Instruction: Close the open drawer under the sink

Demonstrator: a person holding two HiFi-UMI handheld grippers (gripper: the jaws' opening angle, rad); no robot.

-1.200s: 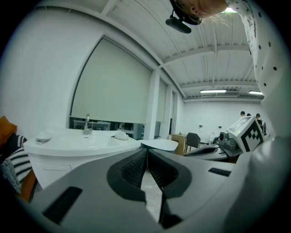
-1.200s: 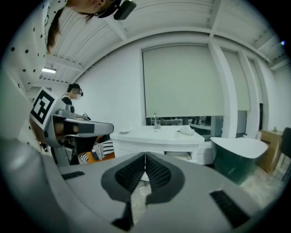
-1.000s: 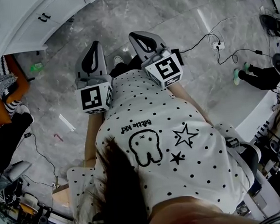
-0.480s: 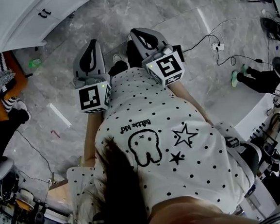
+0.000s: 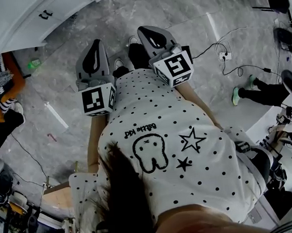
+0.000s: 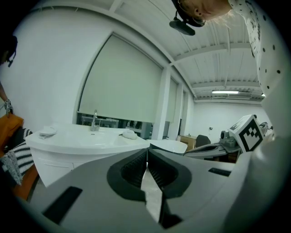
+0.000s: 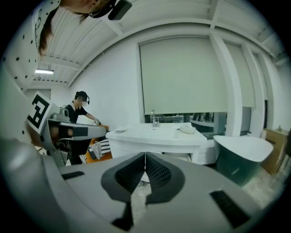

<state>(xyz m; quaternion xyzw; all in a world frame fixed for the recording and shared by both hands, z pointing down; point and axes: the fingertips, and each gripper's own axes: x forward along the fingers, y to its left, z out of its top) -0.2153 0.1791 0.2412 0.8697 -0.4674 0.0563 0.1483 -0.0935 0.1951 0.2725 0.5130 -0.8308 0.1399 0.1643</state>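
The white sink vanity (image 5: 26,20) with black drawer handles (image 5: 45,14) stands at the top left of the head view, some way beyond both grippers. Its counter (image 6: 86,139) and faucet (image 6: 94,120) show in the left gripper view. In the right gripper view the vanity (image 7: 159,136) lies straight ahead. The cabinet front under the sink is mostly hidden behind the jaws, so I cannot tell how the drawer stands. My left gripper (image 5: 97,42) (image 6: 147,152) is shut and holds nothing. My right gripper (image 5: 142,30) (image 7: 145,157) is shut and holds nothing too. Both hover over the marble floor (image 5: 127,13).
A dark-sided bathtub (image 7: 241,152) sits right of the vanity. A person (image 7: 79,109) works beside an orange seat (image 5: 11,84) at the left. Cables and a power strip (image 5: 224,56) lie on the floor at the right, where another person's legs (image 5: 258,93) show. A white strip (image 5: 57,116) lies on the floor.
Both grippers have moved forward over the floor toward the vanity, still shut. The floor clutter has slid in the head view.
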